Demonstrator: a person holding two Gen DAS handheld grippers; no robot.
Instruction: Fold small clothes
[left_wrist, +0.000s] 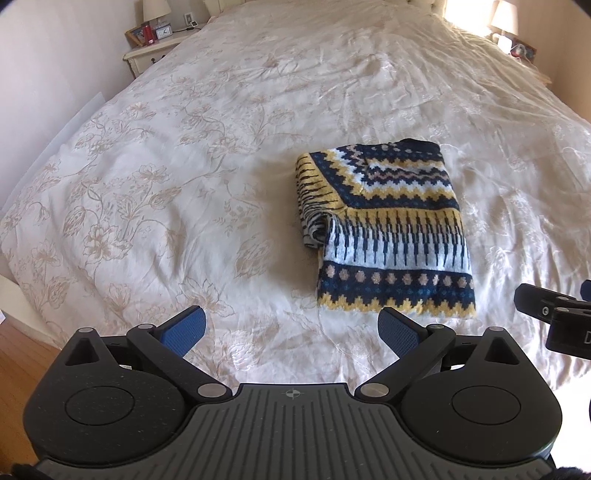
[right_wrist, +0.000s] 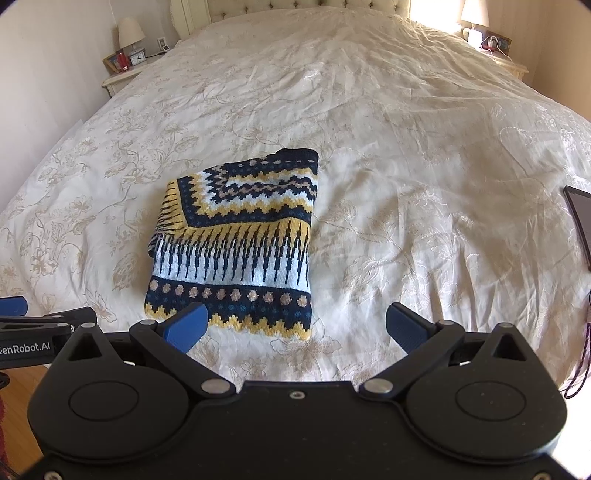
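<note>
sweater (right_wrist: 236, 243), one only, is seen folded into a compact rectangle on the bedspread (right_wrist: 406, 166), just beyond both tools. nearest, the left gripper (left_wrist: 291, 332) and right gripper (right_wrist: 295, 326) are held above the bed's near edge, each with fingers spread apart and nothing clamped, probably because the fold is judged finished. two grippers are counted. farther off, one dark flat device (right_wrist: 581, 221) lies at the right edge; two nightstands (right_wrist: 122, 79) flank the headboard.
</note>
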